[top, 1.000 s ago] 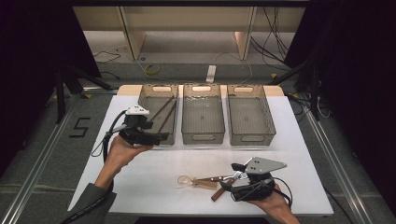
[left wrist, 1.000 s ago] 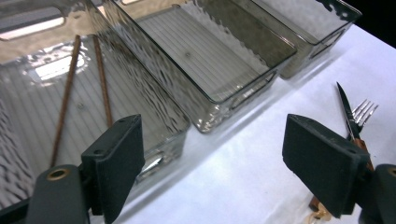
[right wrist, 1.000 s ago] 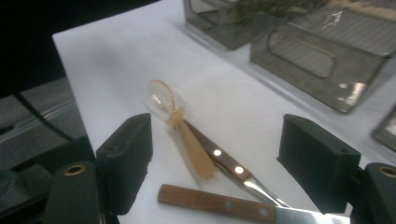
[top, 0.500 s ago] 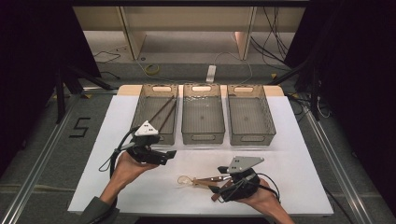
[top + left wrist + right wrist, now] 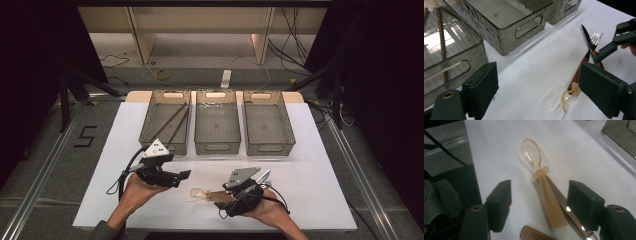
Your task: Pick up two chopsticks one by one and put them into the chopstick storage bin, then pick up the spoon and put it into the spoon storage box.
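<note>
On the floor a taped "5" (image 5: 86, 136); left tongs (image 5: 184, 175) released, right tongs (image 5: 539, 206) closing, astride the spoon (image 5: 544, 190), not gripping.

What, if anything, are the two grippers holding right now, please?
Nothing: the right gripper straddles the spoon handle, not pressing; the left gripper is open.

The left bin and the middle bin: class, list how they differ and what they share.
The left bin holds two long brown sticks leaning inside; the middle bin holds nothing. The left bin stands at the row's end, the middle bin between two others. Both are smoky see-through plastic, ribbed, with cut-out handles, standing upright on the white table.
</note>
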The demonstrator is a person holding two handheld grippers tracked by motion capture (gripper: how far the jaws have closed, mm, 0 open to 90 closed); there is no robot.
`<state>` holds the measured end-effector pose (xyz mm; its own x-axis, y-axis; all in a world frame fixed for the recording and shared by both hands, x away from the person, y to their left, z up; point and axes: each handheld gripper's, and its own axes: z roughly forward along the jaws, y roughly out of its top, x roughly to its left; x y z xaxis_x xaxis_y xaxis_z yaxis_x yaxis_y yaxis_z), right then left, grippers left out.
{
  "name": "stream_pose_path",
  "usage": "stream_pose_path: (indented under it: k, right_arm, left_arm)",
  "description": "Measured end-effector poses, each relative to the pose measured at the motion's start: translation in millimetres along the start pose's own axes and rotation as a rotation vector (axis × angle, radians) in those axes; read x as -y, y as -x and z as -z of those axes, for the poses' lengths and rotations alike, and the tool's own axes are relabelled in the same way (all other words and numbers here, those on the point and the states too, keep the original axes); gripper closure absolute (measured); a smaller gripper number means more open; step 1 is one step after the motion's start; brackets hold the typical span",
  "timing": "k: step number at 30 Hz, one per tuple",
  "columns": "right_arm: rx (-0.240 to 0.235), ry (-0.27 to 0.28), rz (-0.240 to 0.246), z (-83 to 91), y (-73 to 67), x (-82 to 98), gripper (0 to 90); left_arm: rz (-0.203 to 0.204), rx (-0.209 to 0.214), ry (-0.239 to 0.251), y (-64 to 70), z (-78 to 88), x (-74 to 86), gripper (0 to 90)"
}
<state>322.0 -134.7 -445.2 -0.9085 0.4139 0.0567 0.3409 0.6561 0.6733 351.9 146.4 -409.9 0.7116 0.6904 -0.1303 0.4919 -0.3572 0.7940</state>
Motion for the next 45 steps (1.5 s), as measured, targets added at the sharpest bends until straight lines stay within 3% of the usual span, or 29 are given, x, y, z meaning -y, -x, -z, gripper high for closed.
stream_pose_path:
  k: [3,10,19,35,39,45]
  right_arm:
    - [0.015,-0.026,0.023,-3.1,-0.2,-0.6,39.2]
    - [0.020,-0.063,0.015,-10.0,3.1,-0.6,43.9]
    - [0.015,-0.102,0.023,-17.6,6.3,-1.3,46.7]
    - [0.020,-0.139,0.074,-25.0,8.0,-2.1,54.6]
    - [0.049,-0.176,0.097,-28.3,3.4,-2.5,56.9]
    - [0.087,-0.185,0.139,-30.5,0.3,-3.1,62.0]
  left_arm:
    - [-0.024,-0.004,-0.009,4.4,0.0,3.7,15.9]
    - [-0.074,-0.015,-0.026,14.9,-1.6,8.7,15.9]
    - [-0.038,-0.029,0.003,9.7,2.2,12.5,15.9]
    - [-0.043,-0.059,0.028,11.3,7.1,17.1,15.6]
    - [-0.040,-0.053,0.027,11.2,5.8,17.4,15.5]
    - [-0.056,-0.048,0.026,12.8,5.6,17.6,15.6]
